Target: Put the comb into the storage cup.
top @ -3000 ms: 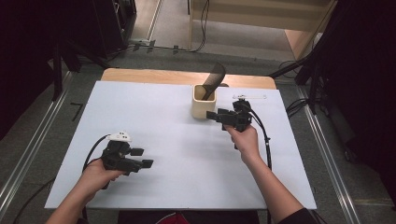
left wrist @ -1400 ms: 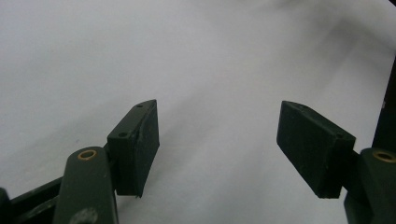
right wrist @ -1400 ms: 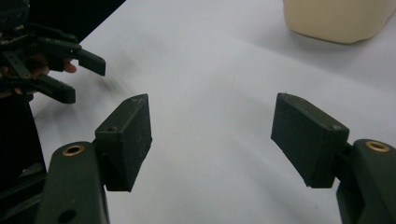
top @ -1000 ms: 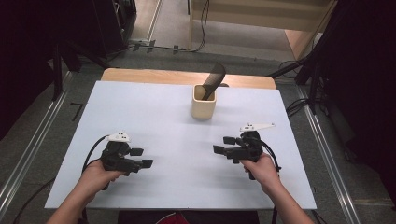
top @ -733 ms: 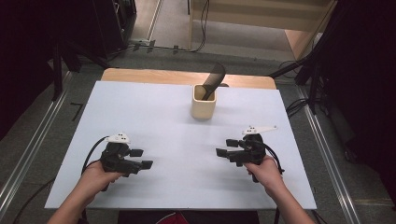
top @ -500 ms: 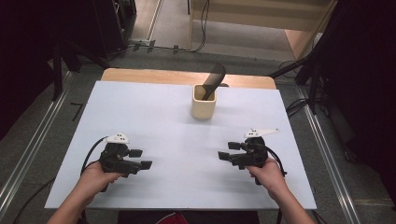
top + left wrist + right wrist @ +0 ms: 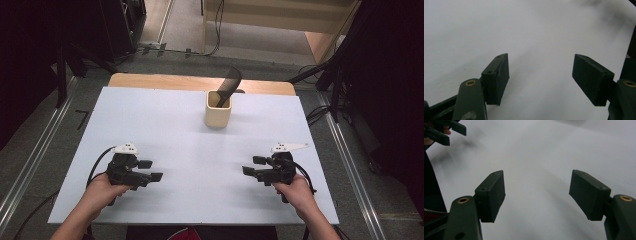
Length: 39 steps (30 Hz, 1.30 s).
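Observation:
A cream cup stands at the far middle of the white table, with a dark comb-like tool leaning out of it. My left gripper rests low over the near left of the table, pointing right, jaws open and empty. In the left gripper view my left gripper has only white tabletop between its pads. My right gripper sits over the near right, pointing left, also open and empty. In the right gripper view my right gripper faces bare table, with the left gripper far off at top left.
A wooden strip edges the table's far side. Metal rails run along both sides of the table. Cables lie on the floor beyond the table. Wide white surface lies between the two grippers and the cup.
My right hand has drawn back from beside the cup to the near right of the table and kept sliding slightly nearer. The left gripper has stayed put.

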Motion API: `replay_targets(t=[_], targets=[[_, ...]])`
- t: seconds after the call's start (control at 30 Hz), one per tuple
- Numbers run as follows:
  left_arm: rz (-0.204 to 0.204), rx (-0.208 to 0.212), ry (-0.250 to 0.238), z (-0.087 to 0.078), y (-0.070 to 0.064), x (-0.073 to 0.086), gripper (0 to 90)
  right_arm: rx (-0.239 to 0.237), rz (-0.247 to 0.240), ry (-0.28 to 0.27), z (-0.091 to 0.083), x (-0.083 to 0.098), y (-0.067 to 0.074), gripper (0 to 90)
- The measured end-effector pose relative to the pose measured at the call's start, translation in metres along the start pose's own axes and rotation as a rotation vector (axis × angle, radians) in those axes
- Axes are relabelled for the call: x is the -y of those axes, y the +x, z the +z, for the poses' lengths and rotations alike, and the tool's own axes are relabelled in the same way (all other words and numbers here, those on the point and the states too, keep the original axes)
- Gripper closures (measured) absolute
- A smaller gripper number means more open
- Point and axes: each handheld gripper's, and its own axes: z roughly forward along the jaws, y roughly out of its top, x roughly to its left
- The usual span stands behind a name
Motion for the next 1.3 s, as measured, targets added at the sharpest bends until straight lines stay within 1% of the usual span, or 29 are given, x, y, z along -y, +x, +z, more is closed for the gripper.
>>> replay_targets(t=[0.2,0.43,0.7,0.83,1.2,1.3], targets=[[-0.002,0.003,-0.003,0.0,0.0018,0.0009,31.1,0.01,-0.015,0.004,-0.0011,0.0041,-0.0031,26.8],[-0.003,-0.002,0.004,0.001,0.0036,0.0012,31.1,0.008,-0.004,0.012,0.0036,0.0027,-0.008,26.8],[0.004,-0.002,0.014,0.0019,0.0039,0.0008,31.1,0.009,-0.014,-0.003,0.0029,-0.0008,-0.0069,26.8],[0.002,0.002,0.004,0.0018,0.0038,0.001,31.1,0.01,-0.015,0.007,0.0028,-0.0006,-0.0071,26.8],[0.002,-0.001,0.007,0.0011,0.0043,0.001,31.1,0.004,-0.021,0.008,0.0027,-0.0005,-0.0066,26.8],[0.001,0.0,0.006,0.0009,0.0043,0.001,31.1,0.009,-0.024,0.009,0.0027,-0.0001,-0.0063,26.8]])
